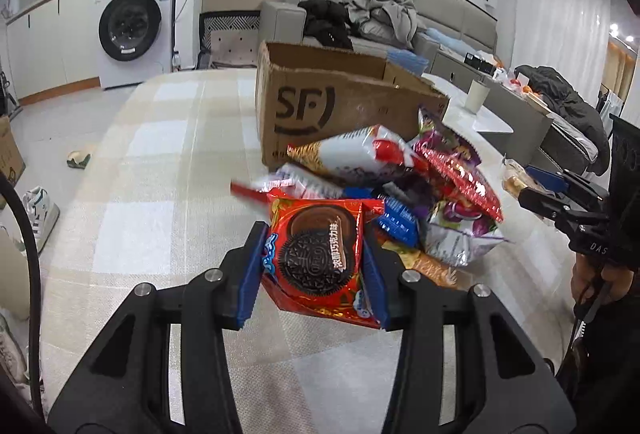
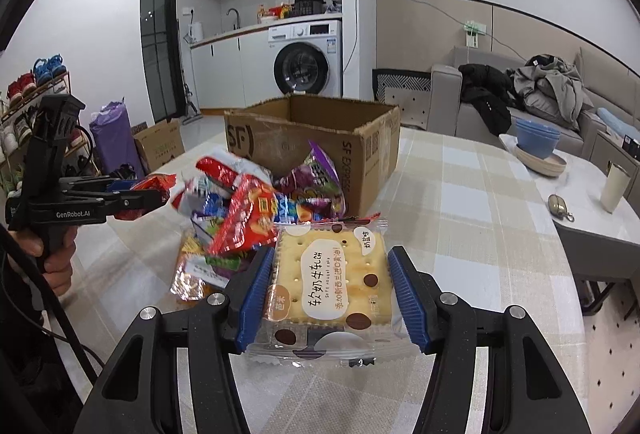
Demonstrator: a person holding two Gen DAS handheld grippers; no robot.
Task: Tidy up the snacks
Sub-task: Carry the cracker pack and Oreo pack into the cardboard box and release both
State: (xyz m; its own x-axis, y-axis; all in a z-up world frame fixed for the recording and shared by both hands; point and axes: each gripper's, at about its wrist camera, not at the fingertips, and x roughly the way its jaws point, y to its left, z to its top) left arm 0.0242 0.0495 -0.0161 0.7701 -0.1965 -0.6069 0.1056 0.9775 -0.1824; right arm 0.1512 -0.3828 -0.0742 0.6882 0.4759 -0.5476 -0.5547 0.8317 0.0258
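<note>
My left gripper (image 1: 316,258) is shut on a red Oreo packet (image 1: 320,258) and holds it above the table, in front of the snack pile (image 1: 400,190). My right gripper (image 2: 332,282) is shut on a clear-wrapped cracker packet (image 2: 332,282), held just right of the same pile (image 2: 256,210). An open brown SF cardboard box (image 1: 340,106) stands behind the pile; it also shows in the right wrist view (image 2: 316,138). The right gripper shows at the right edge of the left wrist view (image 1: 520,182), the left gripper at the left of the right wrist view (image 2: 160,190).
The table has a beige checked cloth (image 1: 160,194). A white cup (image 2: 614,188), a small metal object (image 2: 558,206) and stacked bowls (image 2: 538,146) stand on a side table at the right. A sofa with clothes (image 2: 520,94) and a washing machine (image 2: 306,62) are behind.
</note>
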